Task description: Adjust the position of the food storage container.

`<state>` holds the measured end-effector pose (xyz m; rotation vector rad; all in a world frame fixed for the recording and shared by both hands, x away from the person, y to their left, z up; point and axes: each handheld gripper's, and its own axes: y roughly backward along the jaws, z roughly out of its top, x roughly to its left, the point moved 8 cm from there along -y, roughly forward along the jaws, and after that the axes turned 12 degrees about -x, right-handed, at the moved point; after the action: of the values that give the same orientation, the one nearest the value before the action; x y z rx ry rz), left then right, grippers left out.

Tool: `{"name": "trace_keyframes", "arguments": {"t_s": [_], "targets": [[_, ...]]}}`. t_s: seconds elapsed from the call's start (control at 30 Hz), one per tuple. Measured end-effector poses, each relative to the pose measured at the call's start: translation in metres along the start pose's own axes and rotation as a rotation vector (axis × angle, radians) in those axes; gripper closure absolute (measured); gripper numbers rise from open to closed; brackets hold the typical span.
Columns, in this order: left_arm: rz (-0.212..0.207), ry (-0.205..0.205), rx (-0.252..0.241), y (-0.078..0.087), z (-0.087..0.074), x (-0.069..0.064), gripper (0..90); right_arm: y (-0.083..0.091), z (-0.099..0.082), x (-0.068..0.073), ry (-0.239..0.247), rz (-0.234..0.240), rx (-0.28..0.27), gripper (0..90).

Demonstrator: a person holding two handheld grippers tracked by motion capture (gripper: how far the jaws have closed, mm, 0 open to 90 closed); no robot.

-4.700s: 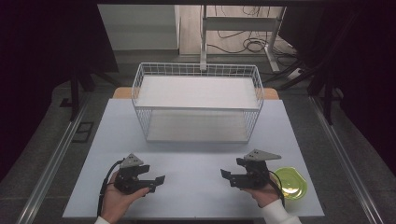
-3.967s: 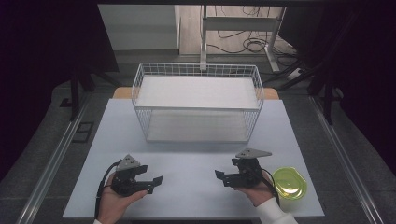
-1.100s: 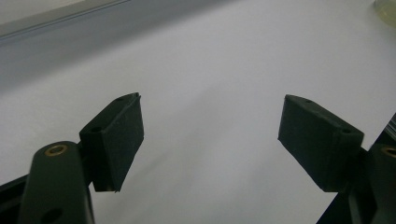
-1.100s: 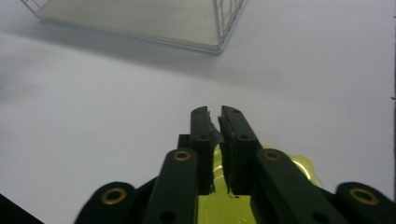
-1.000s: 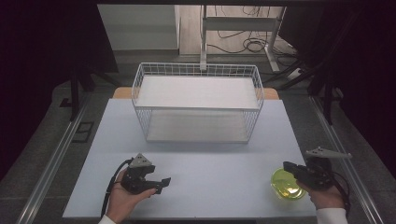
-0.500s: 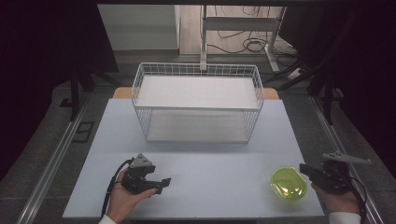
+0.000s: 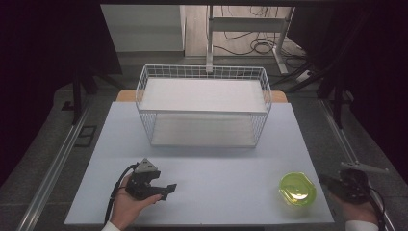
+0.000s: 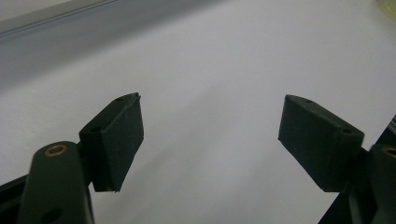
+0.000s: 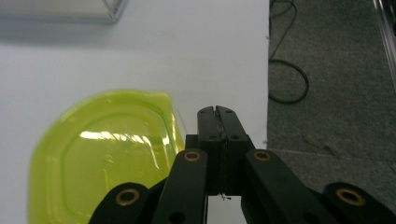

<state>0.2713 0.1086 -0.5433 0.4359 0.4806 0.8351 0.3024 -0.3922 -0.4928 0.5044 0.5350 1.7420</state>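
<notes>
A translucent yellow-green dish [image 7: 298,188] lies on the white table [image 7: 216,163] near its front right corner. My right gripper [image 7: 325,180] is just to the right of the dish, by the table's right edge, pointing left at it. In the right gripper view its jaws [image 9: 218,112] are pressed together with nothing between them, and the dish [image 9: 102,163] lies to their left. My left gripper [image 7: 169,188] rests at the front left of the table, held by a hand. Its jaws [image 8: 212,130] stand wide apart over bare tabletop.
A white wire basket [image 7: 204,103] stands at the back middle of the table. Grey floor with a black cable [image 9: 289,79] lies past the table's right edge. A metal rail [image 7: 53,168] runs along the left side.
My right gripper has drawn back to the right, from the dish's edge to the table's right edge. The dish and the left gripper have stayed where they were.
</notes>
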Motion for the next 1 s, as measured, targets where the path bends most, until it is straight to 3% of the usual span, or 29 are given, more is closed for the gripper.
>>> {"name": "trace_keyframes", "arguments": {"t_s": [0.17,0.33,0.7,1.0], "targets": [[0.001,-0.001,0.001,0.000,0.000,-0.001,22.1,-0.005,-0.019,-0.009,0.000,-0.040,0.070,88.6],[0.001,-0.004,0.004,-0.001,-0.001,0.000,22.0,-0.006,-0.033,-0.010,-0.001,-0.041,0.117,88.6],[-0.002,-0.014,0.014,-0.003,-0.002,-0.002,21.9,-0.016,-0.047,0.008,0.024,-0.001,0.187,88.6],[-0.001,-0.017,0.017,-0.003,-0.003,-0.002,21.8,-0.022,-0.048,0.019,0.029,0.014,0.202,88.7]]}}
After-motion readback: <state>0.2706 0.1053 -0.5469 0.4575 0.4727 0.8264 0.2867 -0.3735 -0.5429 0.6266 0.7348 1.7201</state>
